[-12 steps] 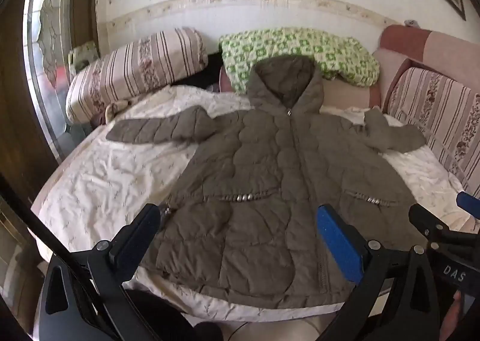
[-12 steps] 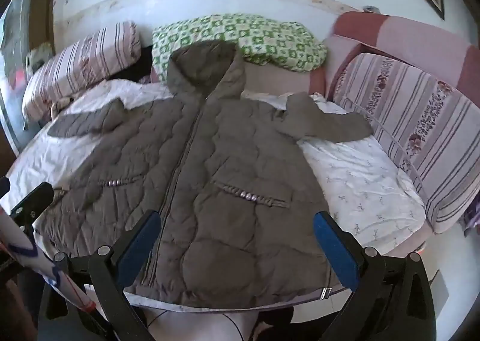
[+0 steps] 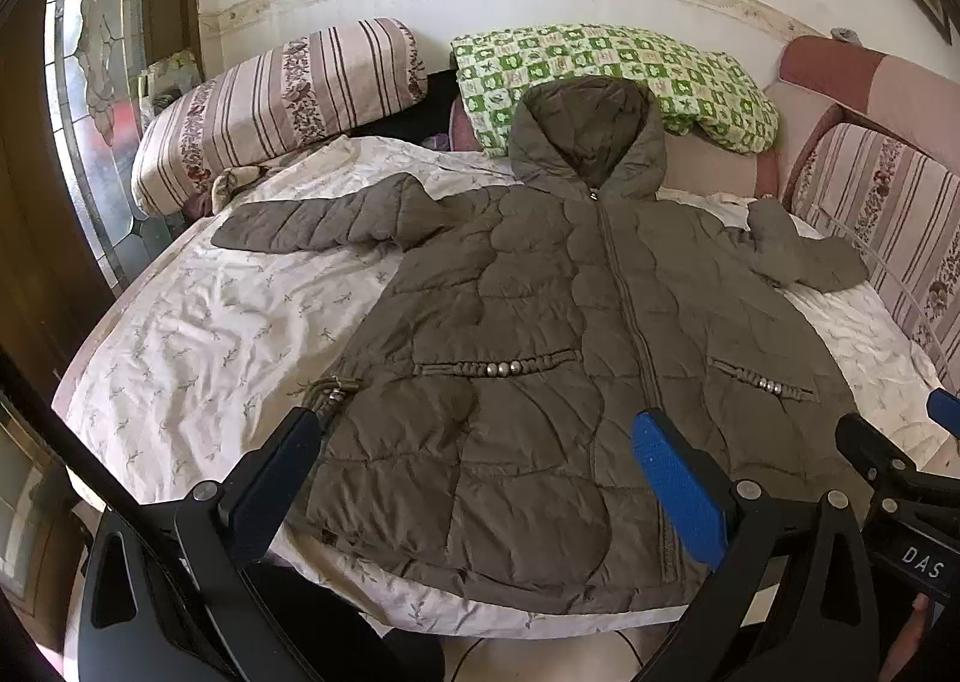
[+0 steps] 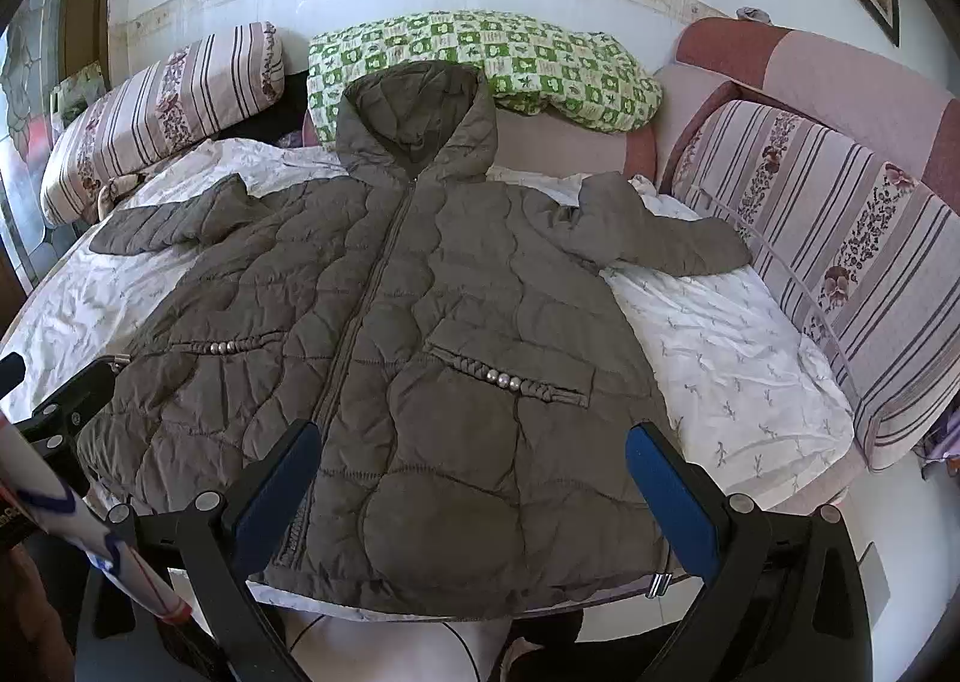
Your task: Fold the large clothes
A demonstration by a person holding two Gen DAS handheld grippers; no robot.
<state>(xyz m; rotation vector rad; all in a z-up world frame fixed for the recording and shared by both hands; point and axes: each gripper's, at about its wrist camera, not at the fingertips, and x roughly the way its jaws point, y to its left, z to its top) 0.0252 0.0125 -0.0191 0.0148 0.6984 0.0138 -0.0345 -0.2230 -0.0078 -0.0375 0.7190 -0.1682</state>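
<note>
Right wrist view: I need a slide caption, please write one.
Open right gripper hovers over the hem of an olive hooded jacket spread flat, zipped, on a white bedsheet.

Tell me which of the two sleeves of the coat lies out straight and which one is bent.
The sleeve toward the striped pillow lies out straight. The other sleeve, beside the striped sofa back, is bent at the elbow.

Home bedroom: bed (image 3: 198, 358) with patterned sheet, striped bolster (image 3: 282, 100), green pillow (image 3: 630, 76) (stained-glass door (image 3: 90, 82) beside).
</note>
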